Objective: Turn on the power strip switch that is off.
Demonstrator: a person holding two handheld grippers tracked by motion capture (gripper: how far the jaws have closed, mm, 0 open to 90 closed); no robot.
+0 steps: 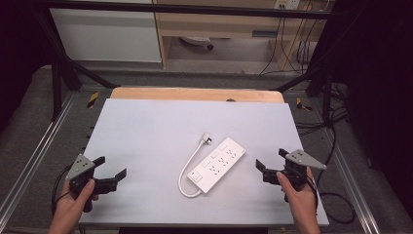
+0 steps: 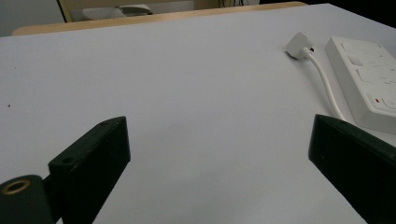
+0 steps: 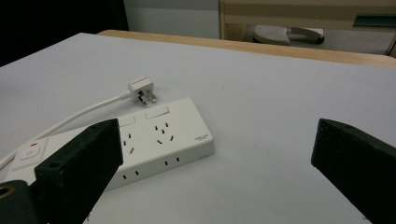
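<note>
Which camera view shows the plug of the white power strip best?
The right gripper view: the plug lies near and unhidden, with its metal pins visible. The left gripper view shows it from behind, pins hidden. The high view shows it small, beyond the power strip.

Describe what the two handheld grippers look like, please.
Both are black. The left gripper and right gripper each have two blocky black fingers and a grey three-cornered plate on top. A brass-coloured ring sits near one finger's base. Dark cables trail behind each. No sleeves show.
</note>
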